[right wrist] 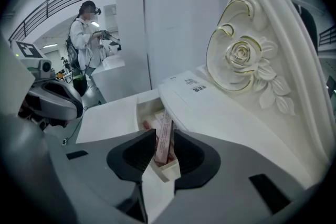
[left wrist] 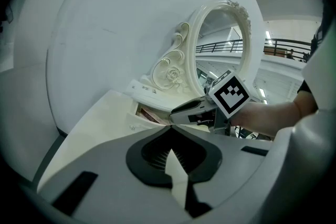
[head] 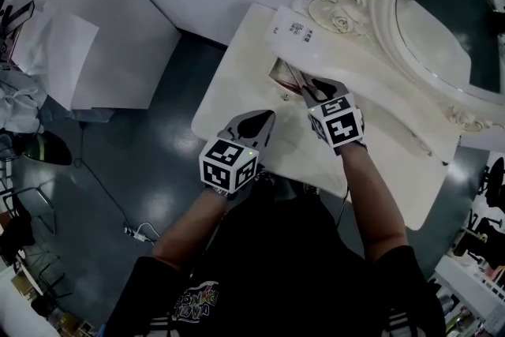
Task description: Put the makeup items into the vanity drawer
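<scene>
Pink box (right wrist: 165, 126) stands loose between the released jaws of our right tool (right wrist: 163, 134), over the drawer (right wrist: 142, 110), lower centre of frame; our left tool (left wrist: 170, 129) is clenched on nothing.

This was a large hall with a staged dressing corner: white partition walls (head: 118, 28), glossy dark floor (head: 118, 177), balcony railing (right wrist: 58, 0), mirrored vanity surface (head: 229, 95).
</scene>
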